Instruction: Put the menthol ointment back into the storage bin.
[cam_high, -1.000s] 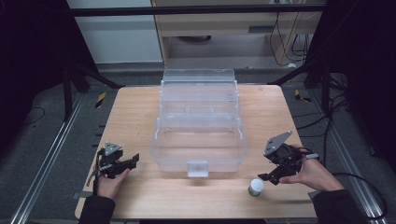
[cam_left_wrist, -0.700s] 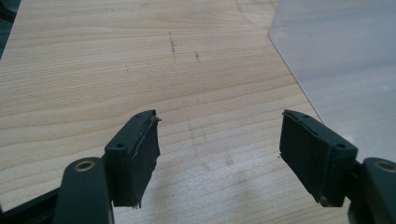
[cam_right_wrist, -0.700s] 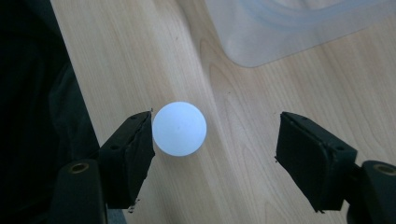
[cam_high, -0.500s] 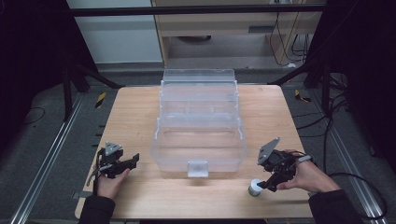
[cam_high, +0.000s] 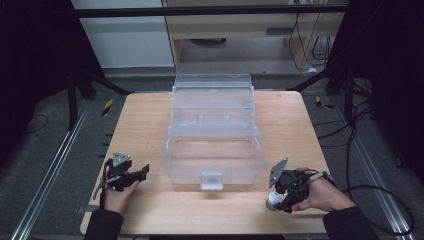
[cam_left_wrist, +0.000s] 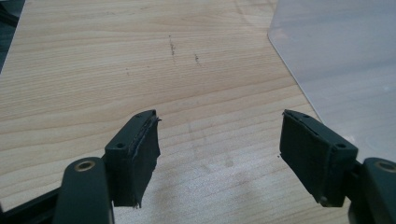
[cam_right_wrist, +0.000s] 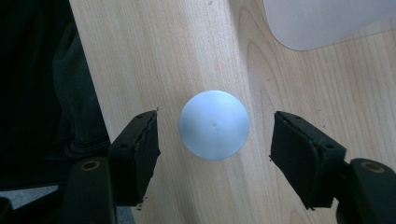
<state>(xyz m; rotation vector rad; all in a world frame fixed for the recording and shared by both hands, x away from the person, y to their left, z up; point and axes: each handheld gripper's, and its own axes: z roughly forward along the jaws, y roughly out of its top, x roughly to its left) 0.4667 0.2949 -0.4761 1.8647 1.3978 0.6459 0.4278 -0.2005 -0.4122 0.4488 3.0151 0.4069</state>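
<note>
No readable text, labels or numbers anywhere.

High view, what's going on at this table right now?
A person sits at a wooden table with a clear plastic box in the middle. The right gripper is over a small white round-topped object near the table's front edge, fingers open on either side, not touching it. The left gripper sits open over bare wood beside the box.

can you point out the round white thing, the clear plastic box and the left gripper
round white thing (cam_right_wrist: 214, 124), right gripper view, middle of its flat top
clear plastic box (cam_high: 212, 159), high view, its front wall
left gripper (cam_left_wrist: 219, 158), left gripper view, midway between its open jaws
</note>
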